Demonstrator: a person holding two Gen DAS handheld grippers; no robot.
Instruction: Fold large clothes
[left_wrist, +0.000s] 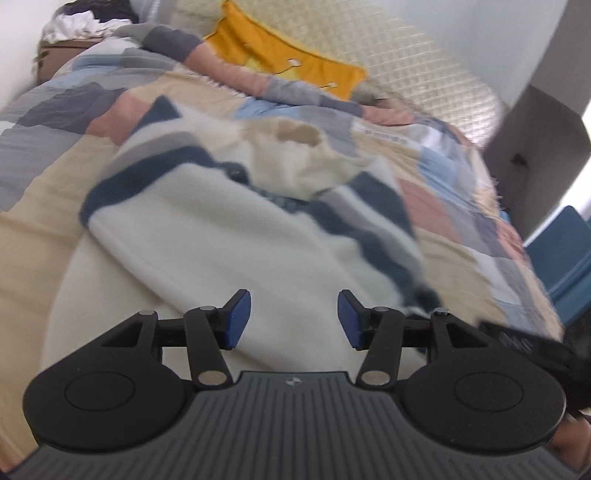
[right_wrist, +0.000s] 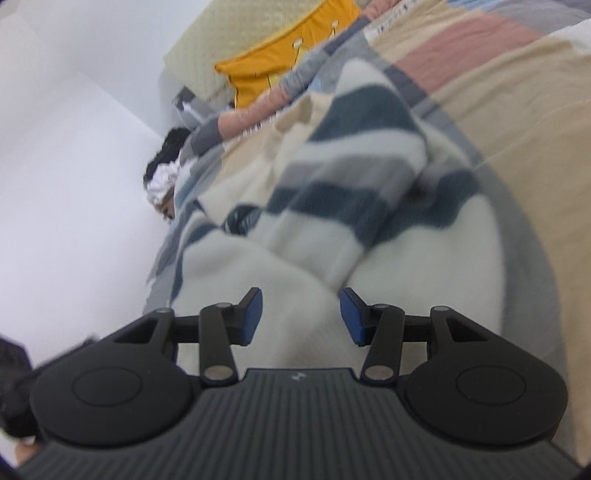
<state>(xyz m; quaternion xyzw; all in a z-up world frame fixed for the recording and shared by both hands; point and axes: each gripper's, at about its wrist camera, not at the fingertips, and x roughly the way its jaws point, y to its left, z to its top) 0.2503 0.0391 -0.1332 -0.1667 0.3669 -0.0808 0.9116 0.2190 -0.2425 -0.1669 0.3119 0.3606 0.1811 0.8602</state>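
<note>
A cream sweater (left_wrist: 236, 236) with navy and grey stripes lies on the patchwork bedspread (left_wrist: 66, 122), its sleeves folded across the body and its beige collar at the far end. My left gripper (left_wrist: 293, 319) is open and empty, just above the sweater's plain cream lower part. In the right wrist view the same sweater (right_wrist: 332, 192) runs away from me, striped sleeves bunched on top. My right gripper (right_wrist: 301, 317) is open and empty over the cream hem area. Both views are blurred.
A yellow cushion (left_wrist: 280, 55) leans on a quilted cream headboard (left_wrist: 406, 62). Other clothes are piled at the bed's far left corner (left_wrist: 85, 18). A grey box (left_wrist: 532, 147) and a blue object (left_wrist: 565, 254) stand beside the bed on the right. A white wall (right_wrist: 66, 147) is close.
</note>
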